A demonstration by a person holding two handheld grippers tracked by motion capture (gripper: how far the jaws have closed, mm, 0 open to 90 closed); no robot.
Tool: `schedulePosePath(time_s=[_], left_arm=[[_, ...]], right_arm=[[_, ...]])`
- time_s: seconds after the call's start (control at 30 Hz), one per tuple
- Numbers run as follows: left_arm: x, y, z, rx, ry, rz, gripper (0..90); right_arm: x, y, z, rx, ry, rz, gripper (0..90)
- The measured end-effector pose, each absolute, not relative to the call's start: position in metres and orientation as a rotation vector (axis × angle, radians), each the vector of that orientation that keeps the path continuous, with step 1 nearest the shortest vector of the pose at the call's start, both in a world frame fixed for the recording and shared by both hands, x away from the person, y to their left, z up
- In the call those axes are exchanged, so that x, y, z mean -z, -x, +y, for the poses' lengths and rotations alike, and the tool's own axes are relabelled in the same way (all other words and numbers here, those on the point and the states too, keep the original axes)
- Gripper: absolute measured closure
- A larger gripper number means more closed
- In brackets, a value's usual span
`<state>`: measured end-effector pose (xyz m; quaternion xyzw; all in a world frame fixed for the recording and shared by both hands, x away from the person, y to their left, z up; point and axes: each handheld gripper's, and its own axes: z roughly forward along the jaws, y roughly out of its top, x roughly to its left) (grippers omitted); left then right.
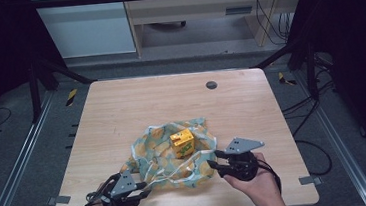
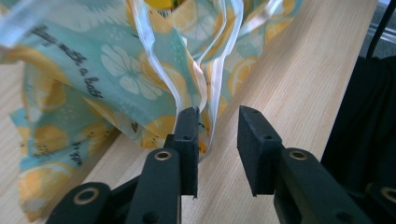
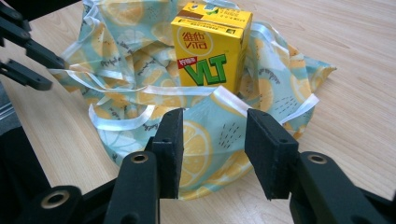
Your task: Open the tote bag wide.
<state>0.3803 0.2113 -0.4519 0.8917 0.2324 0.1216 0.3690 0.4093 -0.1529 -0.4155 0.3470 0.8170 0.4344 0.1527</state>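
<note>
We see a wooden table from above, with a person's two hands coming in from its near edge, each holding a two-jaw gripper. Toward the near middle of the table lies a crumpled cloth bag, pale blue with a lemon print and white handle straps. A small yellow drink carton stands upright on the bag's folds.

The left gripper sits by the near-left part of the bag. In the left gripper view its jaws are spread, and a white strap hangs down between them, brushing the left jaw but not pinched. The right gripper is at the bag's near-right edge. In its own view the jaws are spread too, with the bag's white-trimmed rim just beyond the tips, not gripped.

We judge the bag to be light, soft and floppy, likely to sag and slide, so the firmer trimmed rim or the straps look like the best places to grip. The carton seems light but stiff, and could tip if the cloth is tugged.

We cannot tell whether the carton stands inside the bag's mouth or only on top of the cloth. The bag's opening is lost among the folds.
</note>
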Motion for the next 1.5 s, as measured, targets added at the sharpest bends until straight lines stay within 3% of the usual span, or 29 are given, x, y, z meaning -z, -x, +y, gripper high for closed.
schedulePosePath(time_s=[0.4,0.7,1.3,1.47,1.5], left_arm=[[0.420,-0.379,0.210,-0.408,-2.219,0.567,57.5],[0.397,-0.412,0.210,-0.500,-2.203,0.605,51.6],[0.414,-0.461,0.182,-0.470,-2.343,0.599,38.8],[0.420,-0.462,0.180,-0.448,-2.355,0.600,41.7],[0.422,-0.460,0.179,-0.429,-2.363,0.598,44.0]], right_arm=[[0.409,-0.427,-0.153,-1.199,-1.004,2.330,53.8],[0.401,-0.459,-0.149,-1.170,-1.016,2.298,51.7],[0.426,-0.495,-0.137,-1.104,-1.041,2.333,45.7],[0.431,-0.500,-0.135,-1.071,-1.045,2.351,45.1],[0.434,-0.501,-0.134,-1.051,-1.044,2.355,50.4]])
